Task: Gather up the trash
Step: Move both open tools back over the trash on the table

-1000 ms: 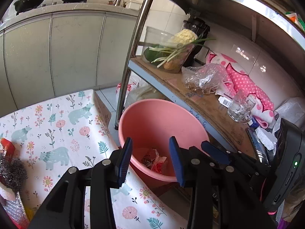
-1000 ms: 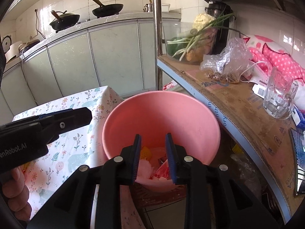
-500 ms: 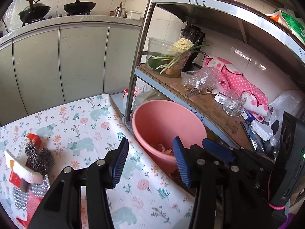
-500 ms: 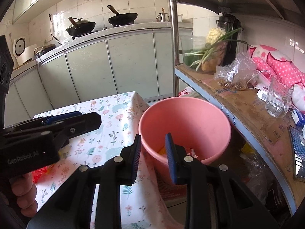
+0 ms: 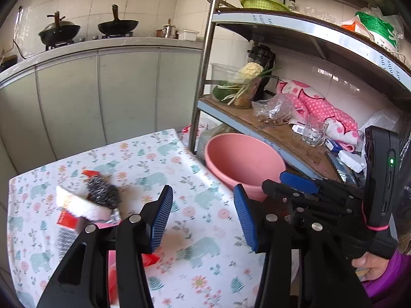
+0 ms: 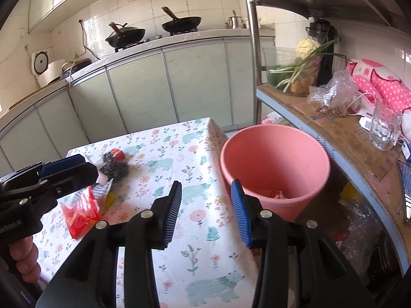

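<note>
A pink bucket [image 5: 244, 159] [image 6: 274, 154] stands on the floor between the table and the shelf rack, with crumpled trash [image 6: 274, 193] at its bottom. On the floral tablecloth [image 5: 154, 159] [image 6: 164, 159] lie a steel wool scourer [image 5: 102, 190] [image 6: 115, 169], a white sponge piece [image 5: 79, 202] and a red wrapper [image 5: 68, 220] [image 6: 82, 210]. My left gripper [image 5: 201, 200] [image 6: 77, 168] hovers open over the cloth, right of that pile. My right gripper [image 6: 206, 192] [image 5: 295, 179] is above the table's edge beside the bucket. Its jaws are opening, with nothing between them.
A metal shelf rack [image 5: 205, 77] rises right of the bucket. It carries a drinking glass [image 6: 384, 125], a clear plastic bag [image 6: 331, 95], a pink dotted cloth [image 5: 318, 105] and a tub of vegetables [image 5: 239, 87]. Grey cabinets with woks [image 6: 179, 23] on the counter run behind.
Both grippers have drawn back from over the bucket to above the table. The right jaws have widened, the left ones slightly. The trash pile on the cloth has come into view.
</note>
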`<move>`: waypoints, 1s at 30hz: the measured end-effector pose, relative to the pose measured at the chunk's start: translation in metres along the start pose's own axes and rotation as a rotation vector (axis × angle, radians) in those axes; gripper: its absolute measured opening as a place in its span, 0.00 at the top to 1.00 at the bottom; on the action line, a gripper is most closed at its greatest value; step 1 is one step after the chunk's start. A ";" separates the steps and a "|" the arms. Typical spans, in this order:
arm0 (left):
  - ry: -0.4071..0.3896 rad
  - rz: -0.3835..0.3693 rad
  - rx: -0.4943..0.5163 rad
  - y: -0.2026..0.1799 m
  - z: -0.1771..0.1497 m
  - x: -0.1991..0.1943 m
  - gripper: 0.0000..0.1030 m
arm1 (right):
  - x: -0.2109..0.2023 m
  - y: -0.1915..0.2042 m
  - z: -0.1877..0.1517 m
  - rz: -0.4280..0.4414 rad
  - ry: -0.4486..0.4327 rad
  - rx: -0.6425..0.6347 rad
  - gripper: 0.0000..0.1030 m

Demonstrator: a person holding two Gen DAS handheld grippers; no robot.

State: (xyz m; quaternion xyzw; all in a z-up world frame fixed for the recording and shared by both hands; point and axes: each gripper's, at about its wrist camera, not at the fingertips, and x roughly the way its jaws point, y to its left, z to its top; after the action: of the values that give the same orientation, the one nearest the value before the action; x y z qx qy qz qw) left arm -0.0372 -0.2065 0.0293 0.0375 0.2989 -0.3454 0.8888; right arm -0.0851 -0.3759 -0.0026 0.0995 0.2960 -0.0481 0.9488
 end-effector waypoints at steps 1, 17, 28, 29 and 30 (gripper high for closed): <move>-0.001 0.011 0.000 0.004 -0.003 -0.005 0.53 | 0.000 0.004 -0.001 0.011 0.000 -0.005 0.60; 0.108 0.205 -0.186 0.097 -0.091 -0.052 0.53 | 0.018 0.057 -0.025 0.126 0.095 -0.101 0.60; 0.093 0.275 -0.289 0.147 -0.083 -0.049 0.53 | 0.038 0.069 -0.035 0.174 0.151 -0.114 0.60; 0.093 0.283 -0.285 0.150 -0.080 -0.045 0.53 | 0.041 0.068 -0.036 0.174 0.157 -0.110 0.60; 0.093 0.290 -0.279 0.153 -0.075 -0.040 0.53 | 0.043 0.066 -0.036 0.175 0.161 -0.106 0.60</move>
State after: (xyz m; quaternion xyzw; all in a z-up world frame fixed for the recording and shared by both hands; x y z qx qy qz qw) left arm -0.0015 -0.0459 -0.0314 -0.0276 0.3762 -0.1667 0.9110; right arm -0.0595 -0.3048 -0.0457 0.0784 0.3635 0.0586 0.9264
